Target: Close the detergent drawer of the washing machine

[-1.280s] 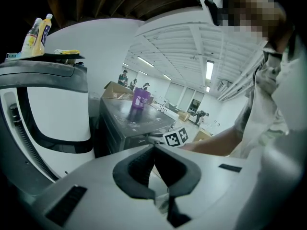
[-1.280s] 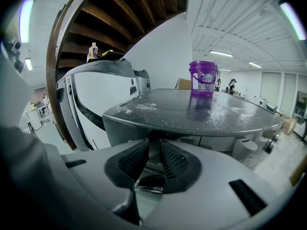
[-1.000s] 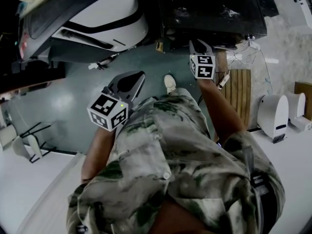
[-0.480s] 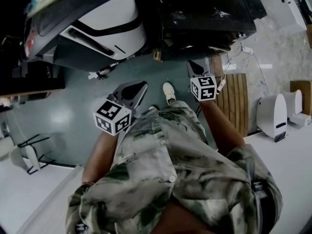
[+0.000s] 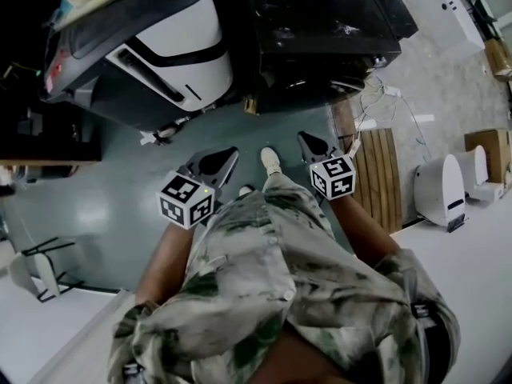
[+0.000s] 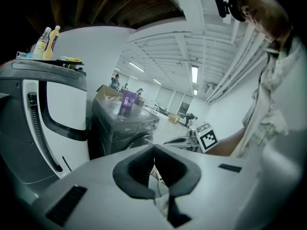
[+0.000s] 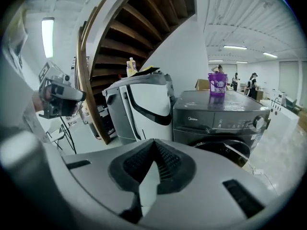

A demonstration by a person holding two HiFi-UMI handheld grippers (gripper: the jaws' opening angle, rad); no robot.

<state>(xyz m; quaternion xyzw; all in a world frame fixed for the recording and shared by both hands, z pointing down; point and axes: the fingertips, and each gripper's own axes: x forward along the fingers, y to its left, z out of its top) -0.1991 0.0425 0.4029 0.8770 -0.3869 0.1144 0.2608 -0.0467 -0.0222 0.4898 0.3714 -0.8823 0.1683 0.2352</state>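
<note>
The dark washing machine [image 5: 320, 22] stands at the top of the head view, with a purple container [image 7: 217, 84] on its lid. Its detergent drawer [image 7: 192, 120], at the left of the control panel, looks flush with the front. My right gripper [image 5: 316, 146] hangs in the air short of the machine. Its jaws have just been closing and now meet at the tips [image 7: 154, 142] with nothing between them. My left gripper [image 5: 212, 166] is held over the floor further left, shut and empty [image 6: 153, 147]. The washing machine [image 6: 120, 123] shows beyond it.
A large white and dark appliance [image 5: 168, 46] stands left of the washer, with bottles [image 6: 48, 42] on top. A slatted wooden board [image 5: 376, 174], cables and a white device [image 5: 444, 186] lie to the right. My shoe [image 5: 270, 160] is on the green floor [image 5: 104, 190].
Both grippers have drawn back from the washing machine towards my body. The right one has left the machine's front edge, and its jaws have come together.
</note>
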